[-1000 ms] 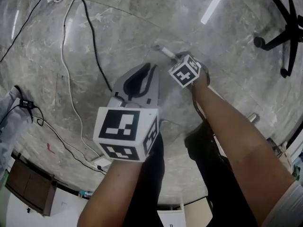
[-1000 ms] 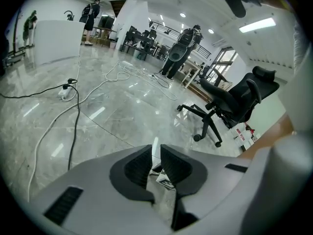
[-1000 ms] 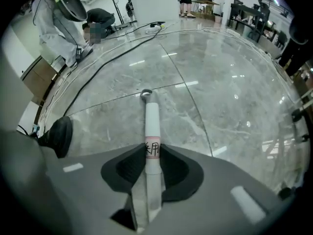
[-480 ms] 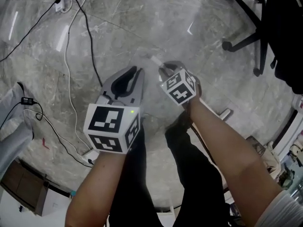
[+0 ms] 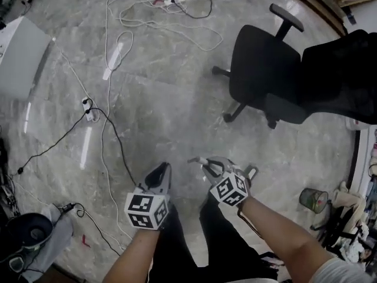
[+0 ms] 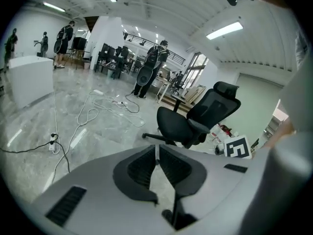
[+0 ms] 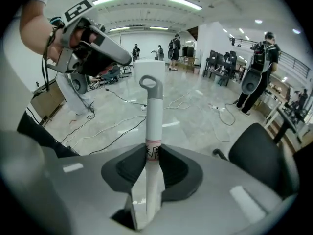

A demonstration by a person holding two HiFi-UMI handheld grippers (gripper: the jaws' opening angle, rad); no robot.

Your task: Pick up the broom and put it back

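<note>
White broom handle [image 7: 152, 112], mostly unseen, between fingers [image 7: 128, 166] of right gripper [image 7: 152, 155].

We find an open-plan office or lab hall. Grounds: a wide, polished grey stone floor [image 5: 177, 122]; a black swivel office chair [image 5: 262, 69]; loose cables [image 5: 147, 19] and a power strip [image 5: 88, 109] lying on that floor; ceiling strip lights [image 7: 183, 3]; rows of workstations [image 6: 110, 60] at the far side; a standing person [image 6: 152, 65]; a wire waste bin [image 5: 312, 200].

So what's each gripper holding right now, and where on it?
Right gripper clamps the white broom handle with grey loop cap, near its top end. Left gripper: shut, empty.
</note>
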